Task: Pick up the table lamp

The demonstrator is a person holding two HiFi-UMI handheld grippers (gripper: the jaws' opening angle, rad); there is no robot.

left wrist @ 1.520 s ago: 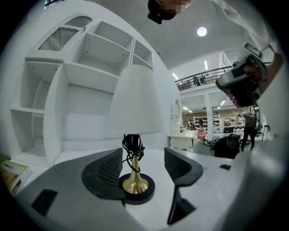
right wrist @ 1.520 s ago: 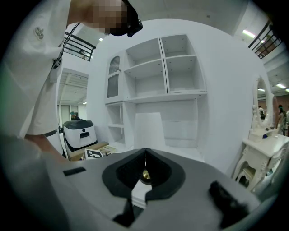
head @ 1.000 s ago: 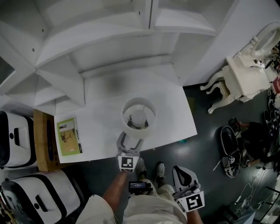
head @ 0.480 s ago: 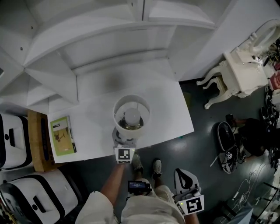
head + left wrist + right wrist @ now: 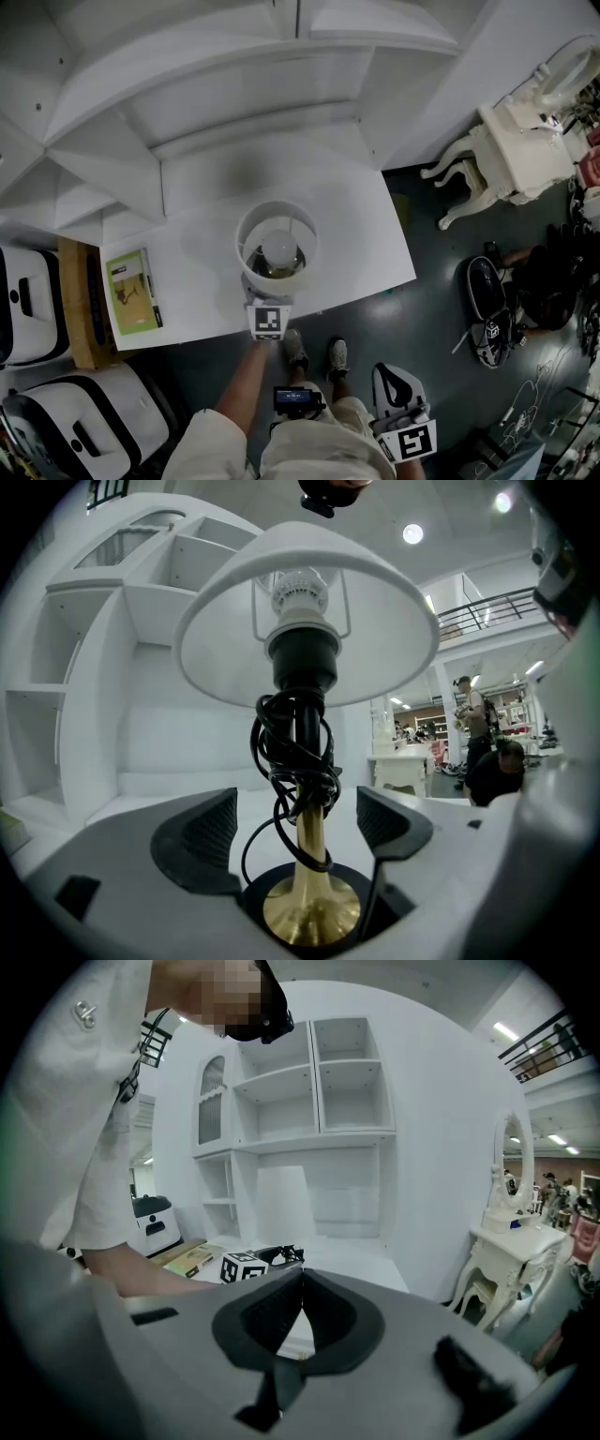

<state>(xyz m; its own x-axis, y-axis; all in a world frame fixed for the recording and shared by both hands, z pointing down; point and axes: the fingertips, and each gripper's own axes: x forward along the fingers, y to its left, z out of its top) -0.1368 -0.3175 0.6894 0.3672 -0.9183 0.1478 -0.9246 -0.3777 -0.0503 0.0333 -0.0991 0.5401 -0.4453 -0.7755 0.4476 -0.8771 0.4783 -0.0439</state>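
The table lamp [image 5: 277, 248] stands on the white table [image 5: 356, 244] near its front edge, its white shade seen from above. In the left gripper view its brass stem [image 5: 307, 850] rises from a black base, with a black cord [image 5: 292, 752] wound round it below the shade [image 5: 375, 630]. My left gripper [image 5: 298, 829] is open, with the stem between its pads and clear of both. In the head view my left gripper [image 5: 268, 300] reaches under the shade, fingertips hidden. My right gripper [image 5: 403, 427] hangs low beside the person's legs, off the table; my right gripper [image 5: 302, 1283] is shut on nothing.
A green book [image 5: 131, 291] lies on the table's left part. White shelving [image 5: 234, 94] rises behind the table. A wooden stand [image 5: 80, 309] and white machines [image 5: 28, 305] are at the left. A white dressing table [image 5: 520, 155] and dark bags [image 5: 492, 314] stand on the floor at right.
My left gripper has slid forward toward the lamp, so its jaws, earlier seen in front of the shade, now lie under it. The right gripper has barely moved.
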